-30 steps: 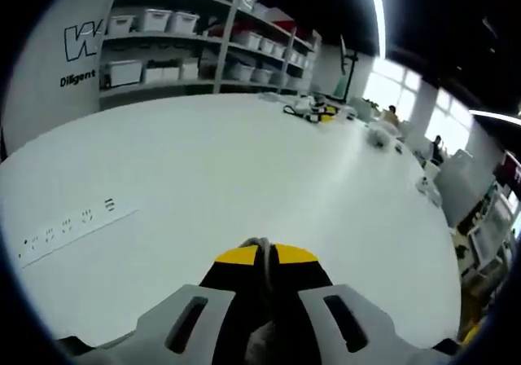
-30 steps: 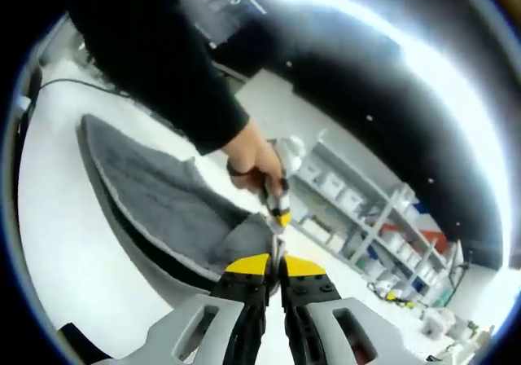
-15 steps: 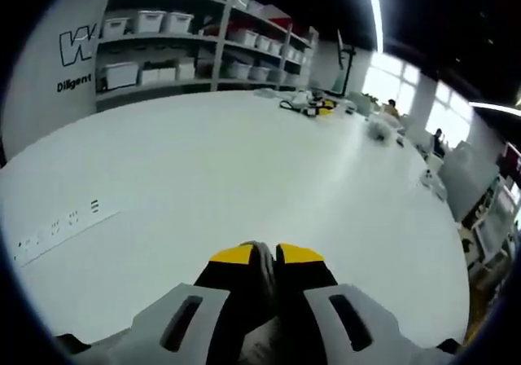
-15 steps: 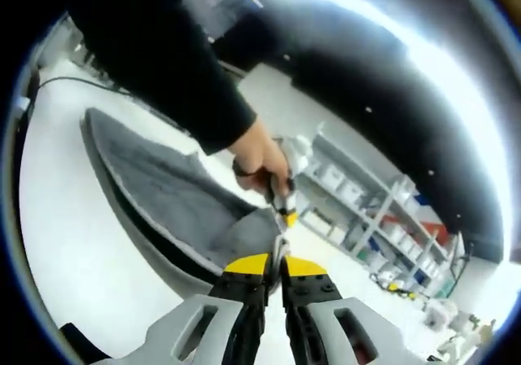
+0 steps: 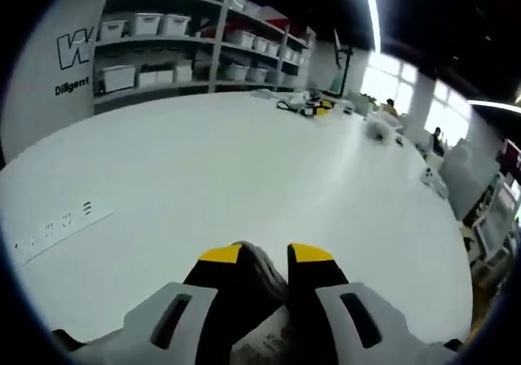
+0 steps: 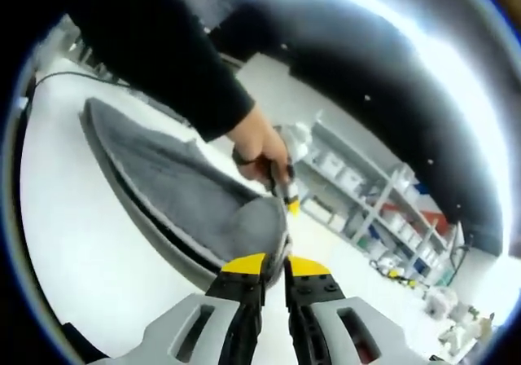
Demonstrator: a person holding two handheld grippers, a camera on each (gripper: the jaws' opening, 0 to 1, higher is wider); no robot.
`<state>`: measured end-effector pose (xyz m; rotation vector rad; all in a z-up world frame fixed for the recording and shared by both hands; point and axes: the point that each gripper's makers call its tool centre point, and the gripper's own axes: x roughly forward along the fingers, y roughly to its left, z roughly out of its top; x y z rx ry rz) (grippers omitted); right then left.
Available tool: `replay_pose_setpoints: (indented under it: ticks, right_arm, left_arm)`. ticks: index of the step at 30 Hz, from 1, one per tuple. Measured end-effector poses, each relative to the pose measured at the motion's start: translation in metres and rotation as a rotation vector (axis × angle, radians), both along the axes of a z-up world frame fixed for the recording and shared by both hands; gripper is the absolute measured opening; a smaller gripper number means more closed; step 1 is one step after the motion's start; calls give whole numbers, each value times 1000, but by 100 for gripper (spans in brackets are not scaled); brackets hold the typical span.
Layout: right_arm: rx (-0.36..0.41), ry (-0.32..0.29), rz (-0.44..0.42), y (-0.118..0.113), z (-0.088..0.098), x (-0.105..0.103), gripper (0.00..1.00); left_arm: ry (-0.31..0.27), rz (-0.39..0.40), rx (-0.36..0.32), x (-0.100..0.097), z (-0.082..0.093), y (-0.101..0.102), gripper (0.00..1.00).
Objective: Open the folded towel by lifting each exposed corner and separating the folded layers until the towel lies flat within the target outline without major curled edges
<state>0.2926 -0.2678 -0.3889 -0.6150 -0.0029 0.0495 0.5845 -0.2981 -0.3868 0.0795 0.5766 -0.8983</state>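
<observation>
Grey terry cloth is what both tools have to do with. The right gripper (image 6: 273,265) has its yellow-tipped jaws pressed together on an edge of the grey towel (image 6: 183,198), which rises from the white desk (image 6: 81,259) in a long lifted flap; a paler trimmed border runs along its near side. Just beyond, the left gripper (image 6: 289,202), held in the person's hand (image 6: 259,147), meets the same raised edge. In the left gripper view, the left gripper (image 5: 264,253) stands with its jaws parted a little and a fold of grey cloth lying between them, apparently loose; whether it bears on the cloth I cannot tell. Farther off across the desk are a cable tangle (image 5: 305,108) and storage shelves (image 5: 175,51) with bins.

Judged from this, the unfolding is partway: one layer is lifted off the desk, not yet spread flat. No target outline can be made out, so laying out and smoothing remain.
</observation>
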Motion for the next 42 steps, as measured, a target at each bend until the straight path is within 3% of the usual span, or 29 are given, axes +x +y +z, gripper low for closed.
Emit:
replay_pose_setpoints:
  ticks: [7,12,15,16,20,23,24,25,27,28,30,32,37,39,42]
  right_arm:
    - [-7,12,-16,-3,-3,-7,4]
    - [1,18,-31,-8,-1,-7,5]
    - [3,20,-37,-11,0,-8,5]
    - [2,20,-38,-11,1,-8,6]
    - [-10,23,-41,-13,2,-7,6]
    - [3,21,-48,-17,4,-6,11]
    - [9,19,-52,-20,5,-6,14]
    - [15,14,-60,-22,6,-6,23]
    - [55,-55,-92,-32,19,-7,46]
    - [64,-69,-106,-37,22,-8,62]
    - [74,-88,-121,-45,27,-8,82]
    - [102,-101,-132,-53,32,-7,99]
    - [260,-127,-58,-50,52,-7,100]
    - [268,-131,-54,-55,61,-6,100]
    - [283,-122,-50,-59,70,-1,100]
  left_arm:
    - [-29,4,1,-2,6,2,32]
    - [-25,13,29,-5,3,6,35]
    - [-18,18,42,-3,1,8,42]
    - [-5,30,58,-2,-3,11,48]
    - [-16,12,75,-4,-10,7,92]
    - [-33,4,81,-5,-8,8,99]
    - [-25,11,72,-6,-6,10,100]
    - [-27,11,60,-5,-3,12,100]
    - [-56,12,55,-2,3,20,100]
    - [-91,15,62,2,7,25,100]
    - [-223,46,83,17,22,42,100]
    - [-245,71,52,22,33,52,100]
    - [-331,115,11,26,70,86,100]
    - [-377,126,3,25,86,104,100]
    - [-393,144,-29,21,105,127,100]
